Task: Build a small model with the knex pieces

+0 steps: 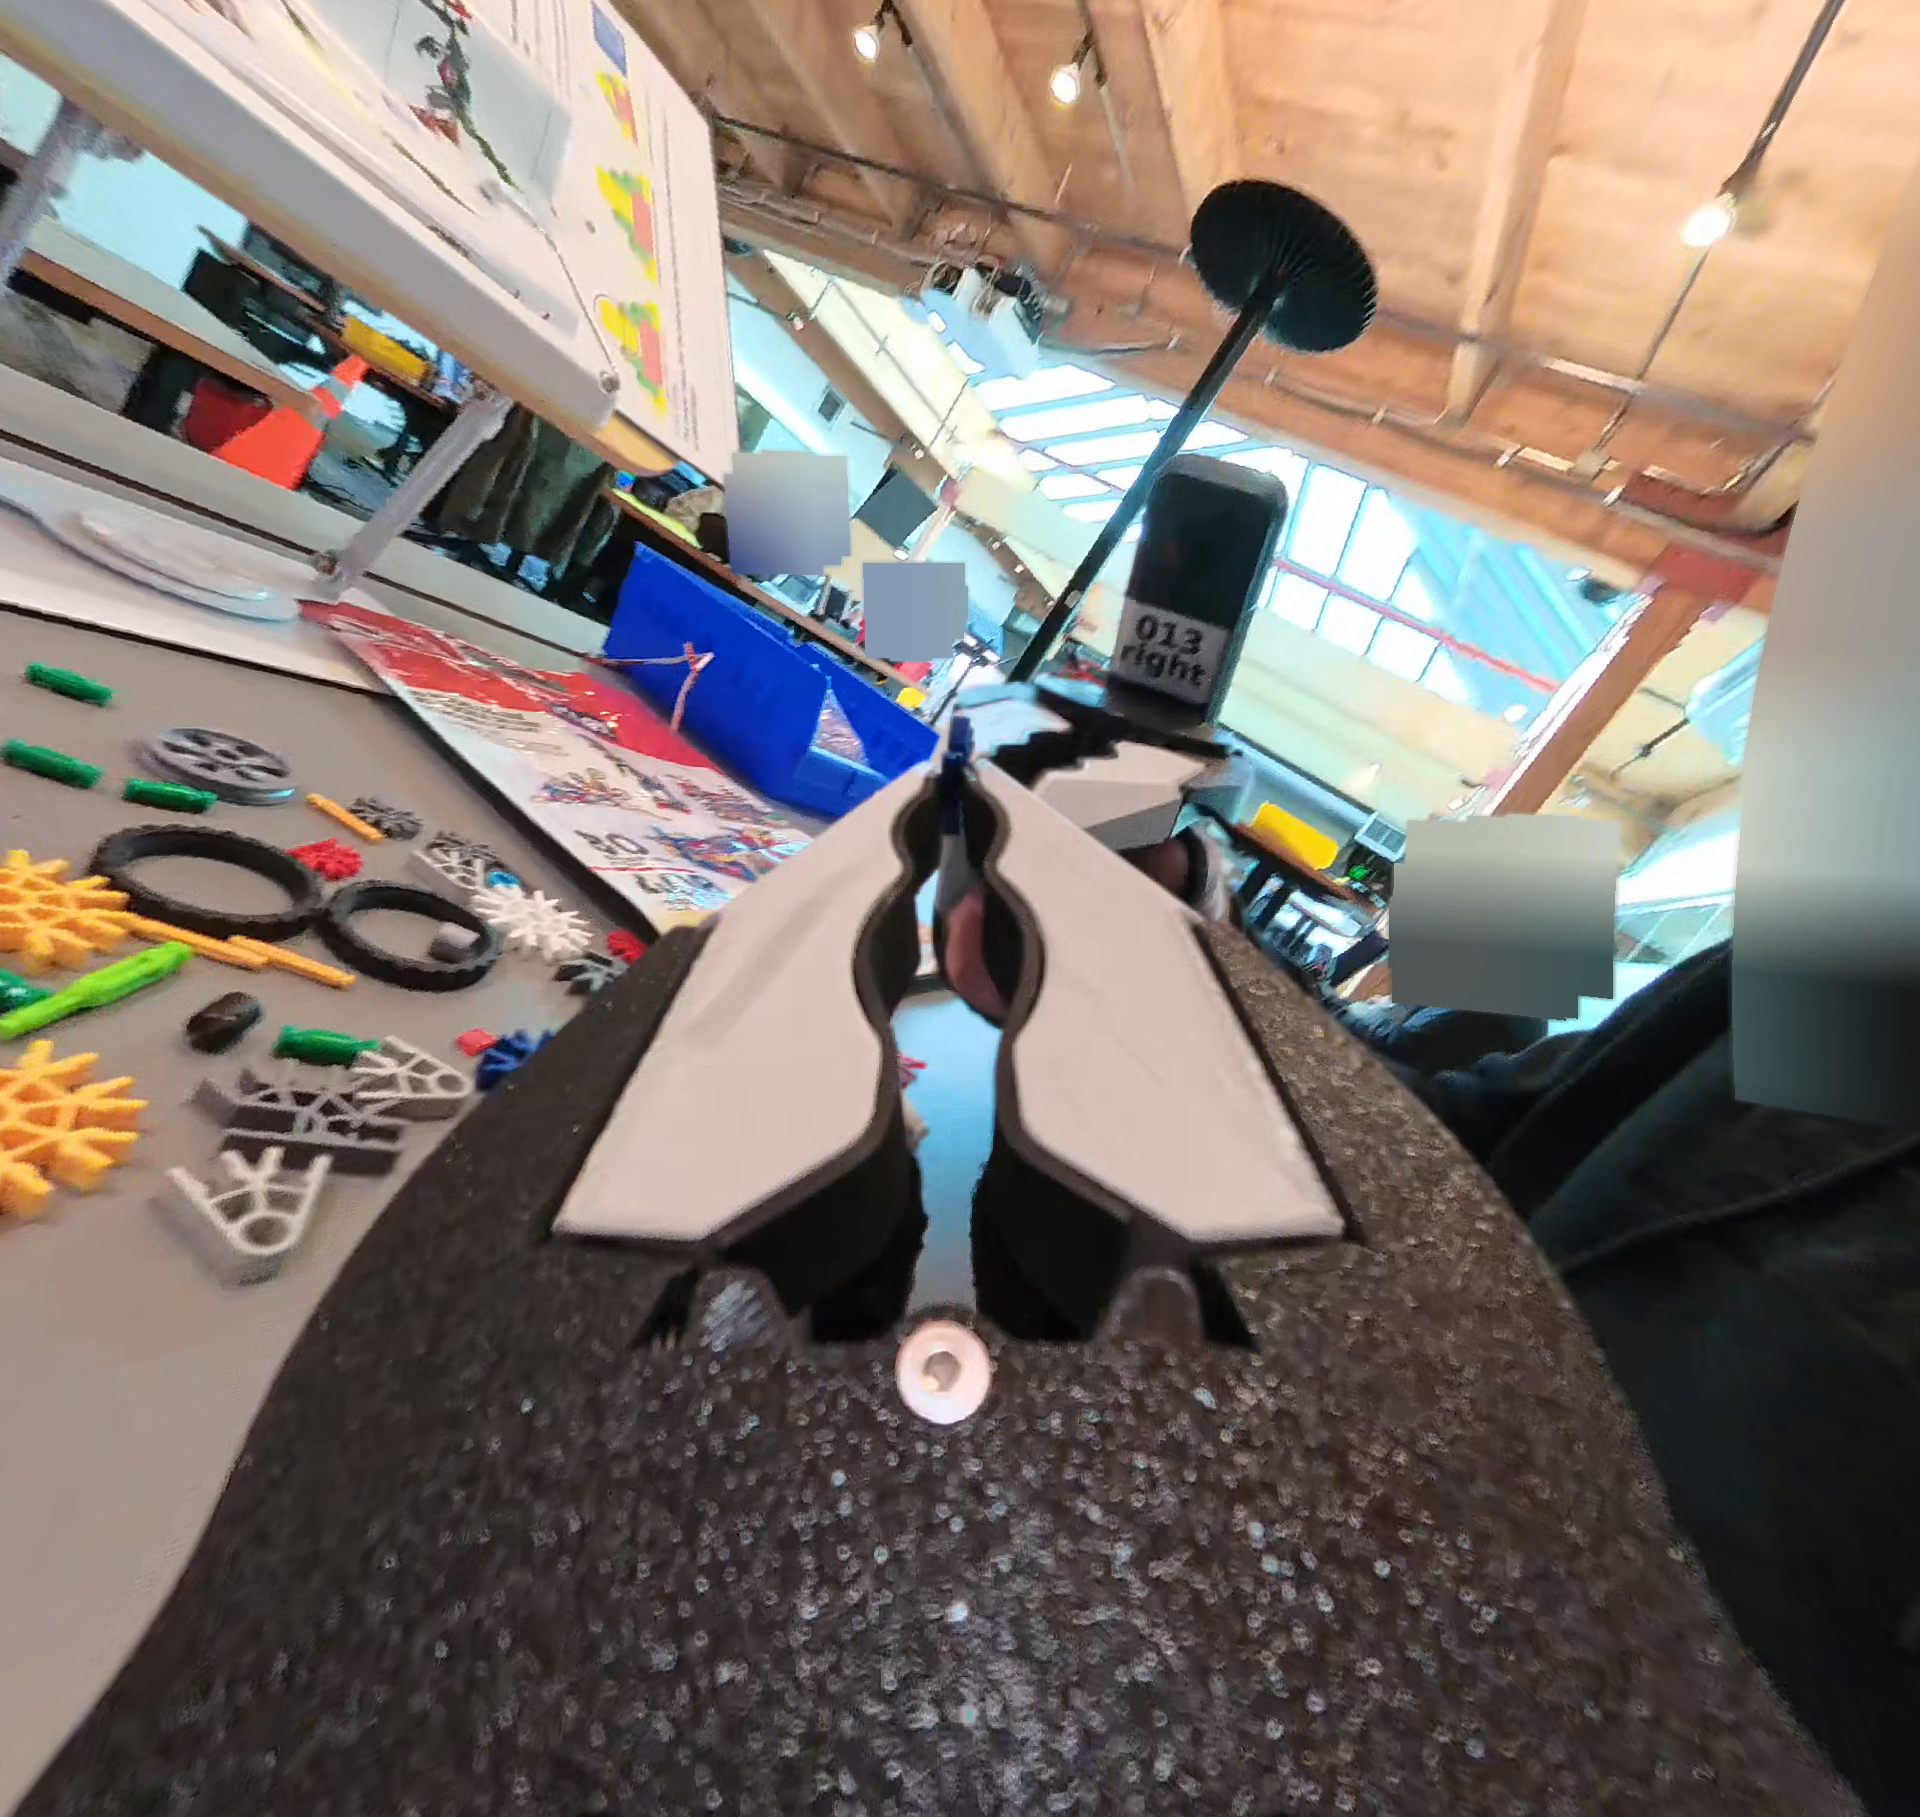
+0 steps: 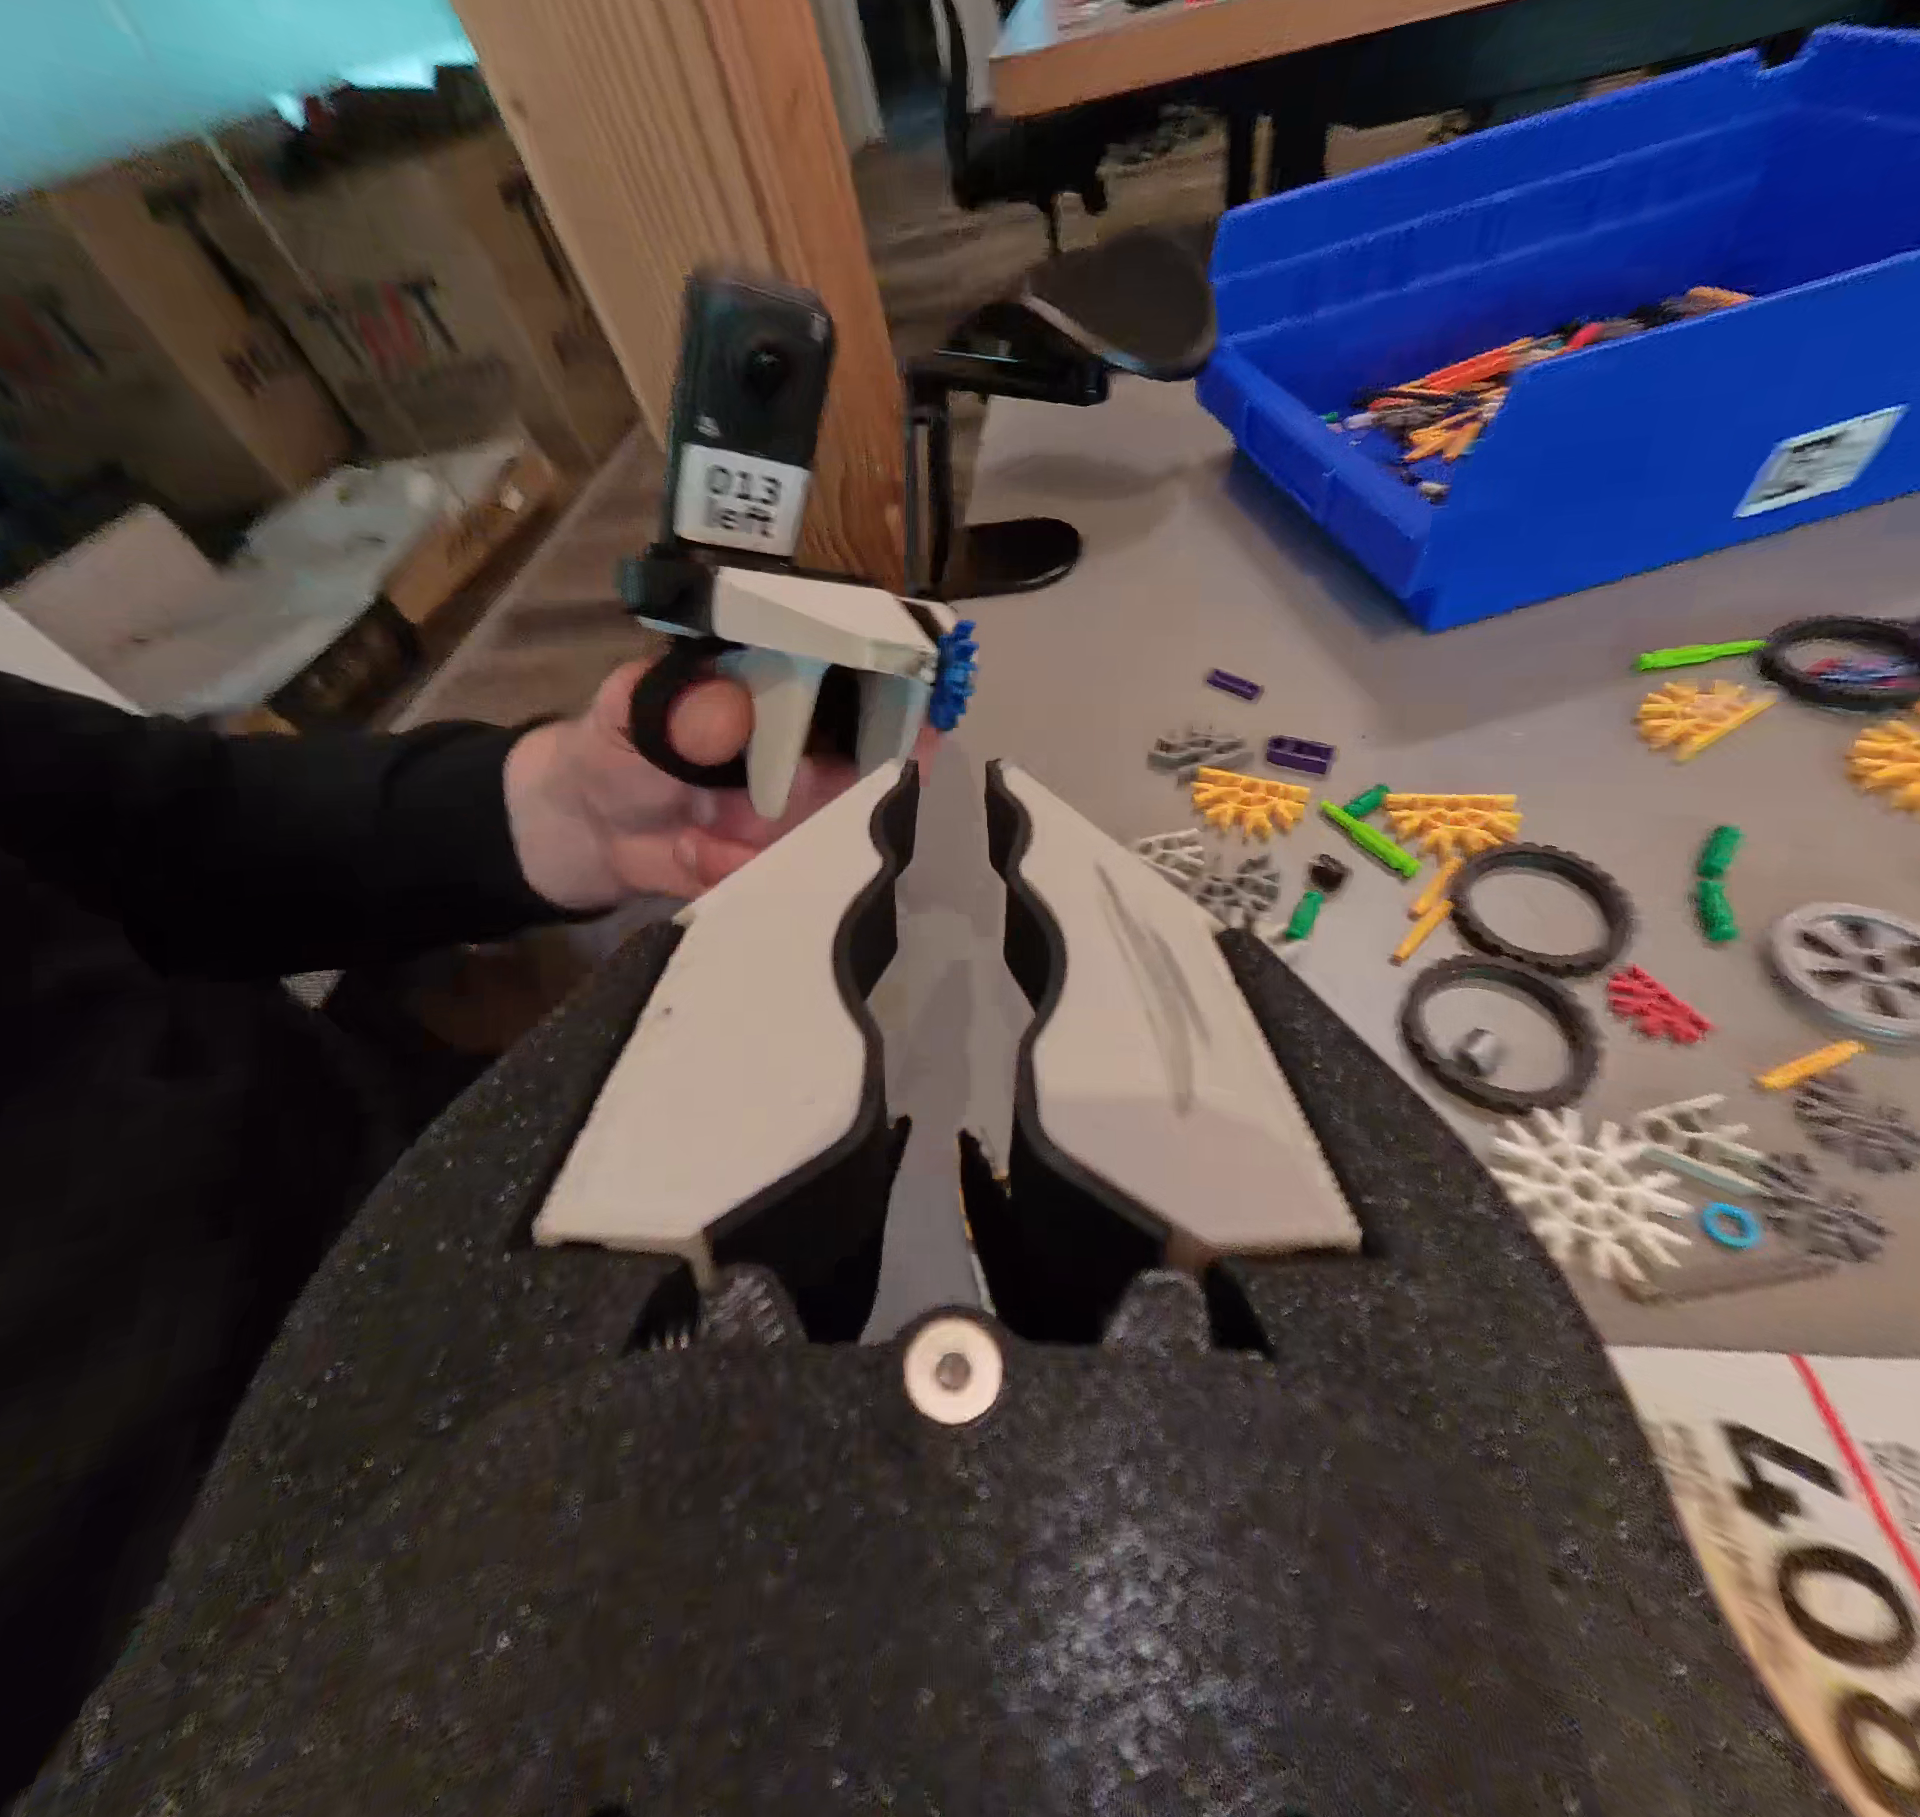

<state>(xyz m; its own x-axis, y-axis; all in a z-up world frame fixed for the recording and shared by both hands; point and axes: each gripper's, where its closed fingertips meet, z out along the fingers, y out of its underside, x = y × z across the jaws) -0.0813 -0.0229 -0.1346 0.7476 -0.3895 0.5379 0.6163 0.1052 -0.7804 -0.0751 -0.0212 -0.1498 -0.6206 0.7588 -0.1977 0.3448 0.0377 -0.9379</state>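
My left gripper [image 1: 954, 780] is shut on a small blue toothed connector [image 1: 956, 744], held up in the air off the table. The right wrist view shows this gripper [image 2: 930, 668] in a person's hand [image 2: 613, 811], with the blue connector [image 2: 954, 671] sticking out at its tips. My right gripper [image 2: 951, 780] is open and empty, its tips just below and right of the blue connector, not touching it. In the left wrist view the right gripper [image 1: 1013, 723] sits just beyond the connector.
Loose building pieces lie on the grey table [image 2: 1143, 562]: yellow snowflake connectors [image 2: 1247, 799], black tyres [image 2: 1538, 910], a grey wheel [image 2: 1860, 967], green rods [image 2: 1714, 874], a white snowflake [image 2: 1590, 1196]. A blue bin [image 2: 1558, 520] of rods stands behind. A printed sheet [image 1: 582, 759] and a board on a stand [image 1: 468, 105] are at the left. The grippers are tip to tip, or close to it.
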